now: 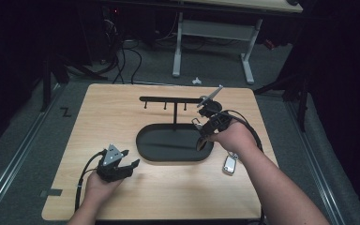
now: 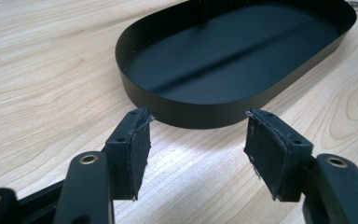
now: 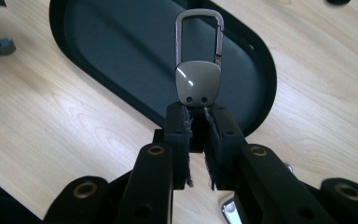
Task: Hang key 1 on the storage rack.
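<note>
Right gripper [image 3: 196, 116] clamped on keychain clip [image 3: 198, 70]

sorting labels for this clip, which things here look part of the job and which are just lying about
Likely part of the job:
- metal carabiner clip, clamped in the right gripper
- black hook rack standing in its oval tray
- car key on the table by the right forearm

Lying about:
- left gripper, open and idle near the tray
- desk frame and cables on the floor behind
</note>
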`<action>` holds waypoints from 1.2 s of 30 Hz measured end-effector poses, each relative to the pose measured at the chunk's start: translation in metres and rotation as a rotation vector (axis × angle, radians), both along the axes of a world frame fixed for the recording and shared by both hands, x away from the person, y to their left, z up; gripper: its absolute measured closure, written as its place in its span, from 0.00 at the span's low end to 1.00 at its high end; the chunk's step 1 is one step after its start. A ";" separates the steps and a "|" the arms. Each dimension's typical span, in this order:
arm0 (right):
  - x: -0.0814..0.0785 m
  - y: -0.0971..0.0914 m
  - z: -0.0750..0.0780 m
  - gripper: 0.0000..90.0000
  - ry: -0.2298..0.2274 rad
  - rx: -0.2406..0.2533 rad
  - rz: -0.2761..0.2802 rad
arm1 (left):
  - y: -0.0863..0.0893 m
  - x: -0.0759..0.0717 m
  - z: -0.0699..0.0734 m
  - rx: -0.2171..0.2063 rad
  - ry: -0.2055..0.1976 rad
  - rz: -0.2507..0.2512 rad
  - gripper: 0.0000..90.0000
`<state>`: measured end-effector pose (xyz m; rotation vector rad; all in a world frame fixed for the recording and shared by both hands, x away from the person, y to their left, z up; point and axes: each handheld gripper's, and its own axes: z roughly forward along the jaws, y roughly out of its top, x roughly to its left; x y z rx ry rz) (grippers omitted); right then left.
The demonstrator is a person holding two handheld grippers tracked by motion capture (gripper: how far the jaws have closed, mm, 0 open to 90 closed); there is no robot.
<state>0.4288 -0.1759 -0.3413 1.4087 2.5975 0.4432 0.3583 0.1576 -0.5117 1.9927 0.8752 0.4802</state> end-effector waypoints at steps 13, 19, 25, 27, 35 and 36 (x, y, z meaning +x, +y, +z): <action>0.010 0.011 0.010 0.89 -0.041 0.013 0.010 | 0.007 -0.006 0.000 0.002 0.001 0.005 0.45; 0.011 0.017 0.012 0.89 -0.048 0.017 0.008 | 0.007 -0.007 0.000 0.008 0.000 -0.005 0.45; 0.018 0.023 0.012 0.89 -0.059 0.018 0.004 | 0.006 -0.006 0.000 0.002 0.000 -0.010 0.45; 0.020 0.025 0.013 0.89 -0.060 0.012 0.001 | 0.005 -0.006 0.000 0.008 0.003 -0.013 0.45; 0.029 0.033 0.012 0.89 -0.072 0.015 -0.006 | 0.004 -0.005 -0.001 0.009 0.003 -0.019 0.45; 0.030 0.033 0.011 0.89 -0.072 0.016 -0.013 | 0.005 -0.005 -0.001 0.010 0.003 -0.020 0.45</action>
